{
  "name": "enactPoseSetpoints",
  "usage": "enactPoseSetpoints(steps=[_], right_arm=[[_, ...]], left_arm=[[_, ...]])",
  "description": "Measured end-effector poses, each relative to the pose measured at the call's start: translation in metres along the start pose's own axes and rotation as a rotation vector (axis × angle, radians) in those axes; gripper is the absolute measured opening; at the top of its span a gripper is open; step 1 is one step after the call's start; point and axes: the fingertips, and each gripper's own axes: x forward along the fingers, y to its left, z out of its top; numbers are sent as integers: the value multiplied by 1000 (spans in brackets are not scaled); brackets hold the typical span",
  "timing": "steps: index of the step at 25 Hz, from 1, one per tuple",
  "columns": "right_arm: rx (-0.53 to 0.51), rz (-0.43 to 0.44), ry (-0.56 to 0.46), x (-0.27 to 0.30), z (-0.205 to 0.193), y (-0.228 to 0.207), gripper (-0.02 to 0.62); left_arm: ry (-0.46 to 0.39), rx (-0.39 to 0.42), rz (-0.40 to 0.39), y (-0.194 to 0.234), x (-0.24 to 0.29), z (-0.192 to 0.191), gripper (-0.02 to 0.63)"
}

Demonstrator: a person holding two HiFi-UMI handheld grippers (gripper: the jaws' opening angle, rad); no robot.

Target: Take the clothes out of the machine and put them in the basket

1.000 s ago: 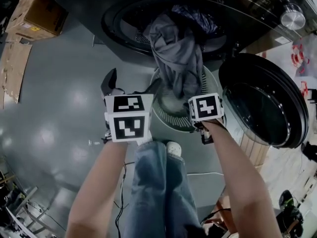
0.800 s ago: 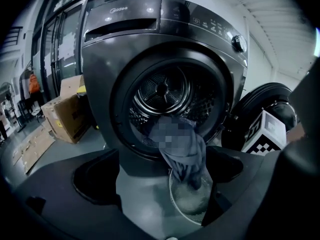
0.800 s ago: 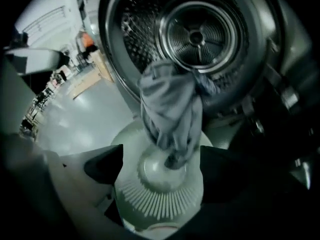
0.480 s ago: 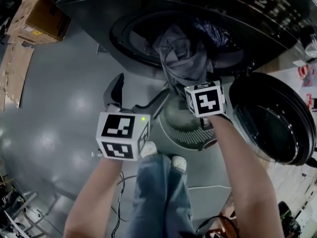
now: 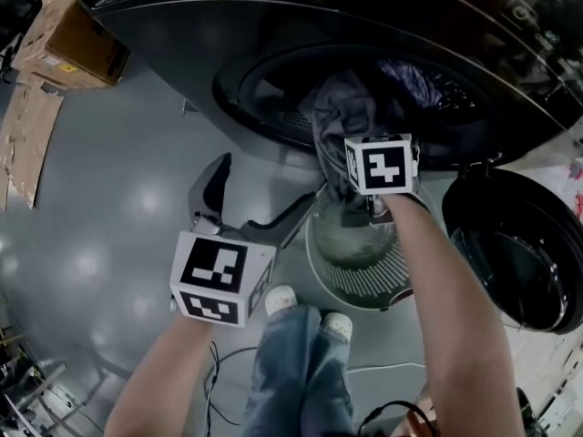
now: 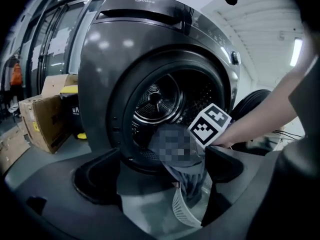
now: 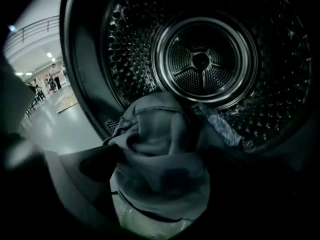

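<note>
The grey cloth (image 7: 160, 149) hangs out of the machine (image 5: 182, 35), and its end dips into the white basket (image 5: 364, 285) on the floor. The right gripper (image 7: 165, 171) has just been opening its jaws. They are wide, with the cloth between them, not pinched. The left gripper (image 6: 167, 184) has wide jaws too and holds nothing. 1 blue cloth (image 7: 220, 124) lies inside.

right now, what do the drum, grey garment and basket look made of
Drum: shiny metal, likely stainless steel; punched holes, bright glints.
Grey garment: soft matte cloth, maybe cotton knit; it folds and drapes.
Basket: pale plastic, probably; thin slotted wall.
</note>
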Motion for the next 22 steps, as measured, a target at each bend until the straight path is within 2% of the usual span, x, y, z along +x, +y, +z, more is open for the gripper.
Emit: enactPoseSetpoints(steps=[4, 9, 10, 13, 14, 17, 22], right_arm=[[-7, 31, 117, 25, -19, 10, 540], [3, -30, 126, 34, -25, 0, 532], [-14, -34, 130, 34, -24, 1, 506], [-59, -33, 171, 25, -23, 1, 224], [-49, -26, 182, 21, -24, 2, 171], [-15, -5, 180, 13, -24, 3, 129], [-38, -12, 116, -9, -16, -1, 123]], left_arm=[[17, 35, -16, 3, 8, -10, 534], [44, 61, -32, 1, 18, -22, 534], [48, 60, -31, 1, 19, -23, 534], [47, 47, -14, 2, 21, -22, 534], [45, 41, -9, 2, 22, -21, 534], [39, 34, -1, 0, 22, -13, 534], [29, 42, 22, -3, 16, 3, 531]])
